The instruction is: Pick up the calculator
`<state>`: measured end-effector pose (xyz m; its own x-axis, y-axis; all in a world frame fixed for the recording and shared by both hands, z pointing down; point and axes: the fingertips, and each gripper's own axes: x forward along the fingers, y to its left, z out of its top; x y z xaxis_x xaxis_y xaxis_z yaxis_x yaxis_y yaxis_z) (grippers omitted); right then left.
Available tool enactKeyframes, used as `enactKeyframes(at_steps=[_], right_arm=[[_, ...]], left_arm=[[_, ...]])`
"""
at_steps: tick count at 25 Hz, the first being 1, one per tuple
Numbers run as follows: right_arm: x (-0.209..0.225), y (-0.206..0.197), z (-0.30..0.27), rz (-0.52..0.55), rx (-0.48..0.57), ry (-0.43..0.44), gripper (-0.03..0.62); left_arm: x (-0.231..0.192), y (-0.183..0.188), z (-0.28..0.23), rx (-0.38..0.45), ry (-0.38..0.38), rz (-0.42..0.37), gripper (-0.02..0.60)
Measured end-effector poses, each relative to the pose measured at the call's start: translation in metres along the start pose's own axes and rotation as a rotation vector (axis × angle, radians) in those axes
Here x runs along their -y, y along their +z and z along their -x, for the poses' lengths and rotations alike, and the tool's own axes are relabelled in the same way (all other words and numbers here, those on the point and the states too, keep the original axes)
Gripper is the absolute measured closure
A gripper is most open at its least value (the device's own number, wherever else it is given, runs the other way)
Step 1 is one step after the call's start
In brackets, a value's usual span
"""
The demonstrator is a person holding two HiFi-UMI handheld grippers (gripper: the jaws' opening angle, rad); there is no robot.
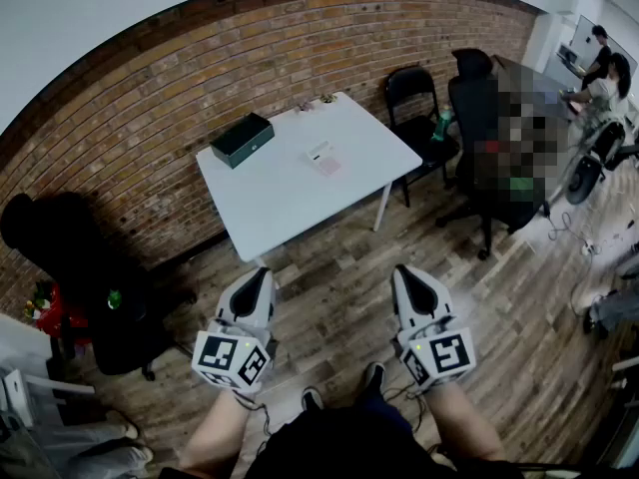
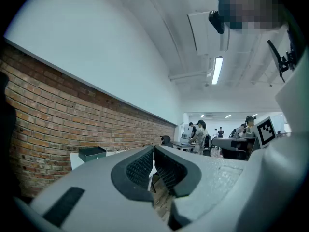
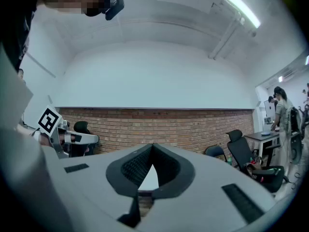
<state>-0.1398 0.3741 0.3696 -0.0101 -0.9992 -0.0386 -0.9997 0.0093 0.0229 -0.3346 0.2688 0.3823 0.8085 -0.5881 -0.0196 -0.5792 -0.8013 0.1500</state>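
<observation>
Calculator lies flat on the white bench, near the middle, a bit toward the far side. A dark green box sits on the bench too, to the left of the calculator and apart from it. The bench stands by a brick wall. Black chairs are at its right end.

The left gripper and the right gripper are held side by side over the wood floor, well apart from the bench. Both point level toward the bench. The left gripper is squeezed closed with nothing in it. The right gripper is squeezed closed too, and it holds nothing.
</observation>
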Motion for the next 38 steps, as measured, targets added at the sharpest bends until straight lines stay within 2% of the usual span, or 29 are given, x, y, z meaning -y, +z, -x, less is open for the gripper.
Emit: enactKeyframes(at_steps=[7, 12, 13, 14, 15, 17, 20, 24, 29, 38], right_arm=[[-0.035, 0.005, 0.013, 0.002, -0.002, -0.036, 0.591], [-0.036, 0.007, 0.016, -0.028, 0.016, -0.076, 0.584], [-0.035, 0.006, 0.015, -0.032, 0.012, -0.082, 0.524], [-0.034, 0.004, 0.014, -0.037, 0.007, -0.086, 0.465], [-0.032, 0.002, 0.013, -0.043, 0.001, -0.089, 0.434], [-0.029, -0.001, 0.009, -0.051, -0.01, -0.092, 0.418], [-0.02, -0.012, -0.004, -0.067, -0.024, -0.074, 0.419], [0.005, -0.026, -0.03, -0.089, -0.033, -0.041, 0.421], [0.063, -0.027, -0.067, -0.11, -0.023, 0.007, 0.418], [0.145, -0.032, -0.117, -0.156, -0.025, 0.135, 0.419]], left_arm=[[-0.019, 0.008, 0.036, 0.007, -0.022, 0.01, 0.569], [-0.022, 0.015, 0.042, 0.038, -0.048, 0.016, 0.568], [-0.021, 0.014, 0.042, 0.039, -0.059, 0.015, 0.553], [-0.02, 0.011, 0.042, 0.034, -0.071, 0.017, 0.474], [-0.02, 0.007, 0.041, 0.026, -0.082, 0.021, 0.407], [-0.022, -0.001, 0.036, 0.005, -0.094, 0.042, 0.377], [-0.027, -0.012, 0.022, -0.013, -0.085, 0.066, 0.376], [-0.031, -0.022, -0.011, -0.031, -0.051, 0.063, 0.376], [-0.019, -0.017, -0.077, -0.039, -0.016, 0.03, 0.376], [-0.006, -0.007, -0.151, -0.048, 0.124, 0.035, 0.376]])
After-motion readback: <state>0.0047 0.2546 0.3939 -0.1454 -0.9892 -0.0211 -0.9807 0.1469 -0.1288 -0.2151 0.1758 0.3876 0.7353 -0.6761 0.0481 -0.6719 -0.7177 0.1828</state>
